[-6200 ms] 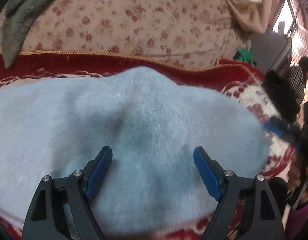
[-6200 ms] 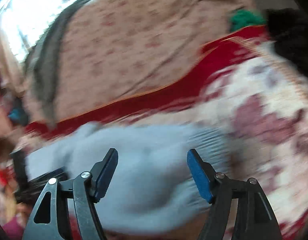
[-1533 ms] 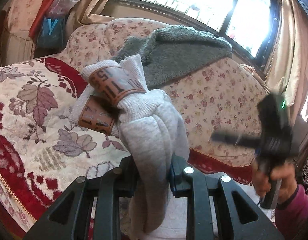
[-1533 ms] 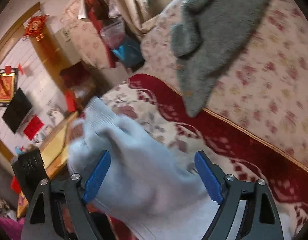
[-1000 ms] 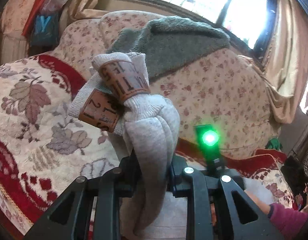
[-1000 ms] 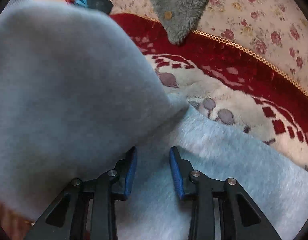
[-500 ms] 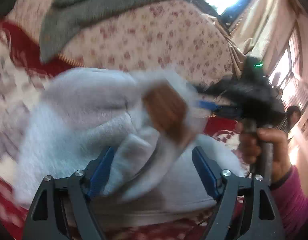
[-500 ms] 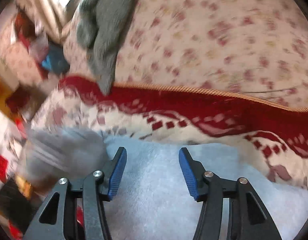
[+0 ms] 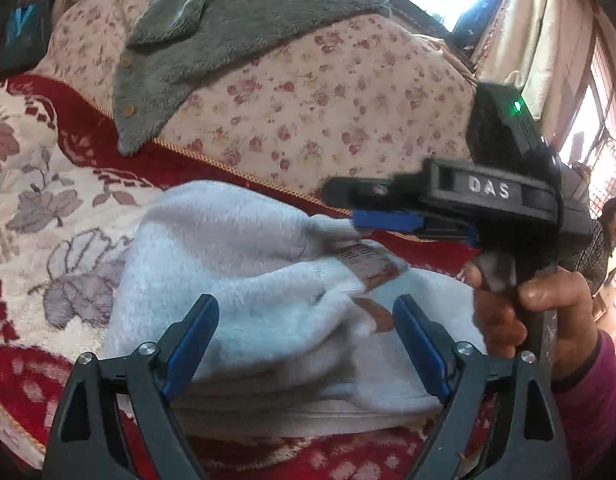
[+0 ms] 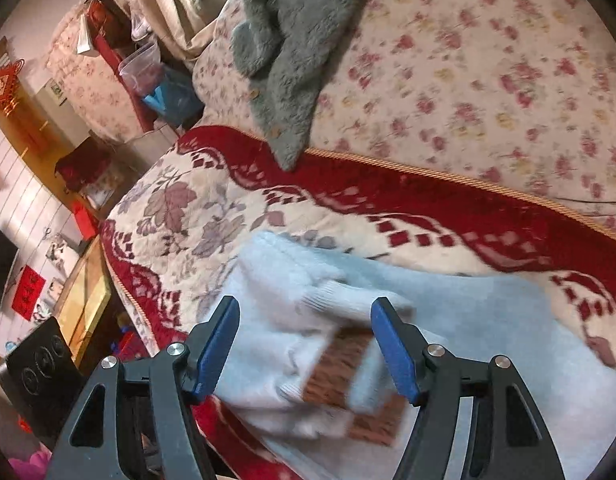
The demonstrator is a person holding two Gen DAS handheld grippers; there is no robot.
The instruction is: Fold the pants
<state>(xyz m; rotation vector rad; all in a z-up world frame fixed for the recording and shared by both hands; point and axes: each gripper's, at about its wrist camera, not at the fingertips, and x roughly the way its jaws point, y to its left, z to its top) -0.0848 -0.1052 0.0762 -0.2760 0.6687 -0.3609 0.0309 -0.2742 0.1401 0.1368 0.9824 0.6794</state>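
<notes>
Light grey fleece pants (image 9: 235, 264) lie folded in a pile on the red and cream floral blanket (image 9: 35, 208). Their ribbed cuffs with brown bands (image 9: 372, 264) rest on top of the pile. My left gripper (image 9: 305, 344) hovers just above the near edge, jaws opening, with cloth under the gap but no pad pressing it. My right gripper (image 9: 360, 216), held in a hand, points in from the right over the cuffs. In the right wrist view my right gripper (image 10: 305, 346) is also opening above the pants (image 10: 468, 320) and the brown bands (image 10: 336, 364), clear of them.
A dark grey fleece garment (image 9: 227, 28) drapes over the flowered sofa back (image 9: 328, 100). Left of the sofa are a plastic container (image 10: 143, 68), a low glass-topped table (image 10: 83, 292) and a black box (image 10: 39, 364). A person (image 9: 608, 232) sits at the far right.
My left gripper was shut on the raised cuff end and has let go; the cuffs dropped onto the folded pile. My right gripper has opened and lifted away from the cloth.
</notes>
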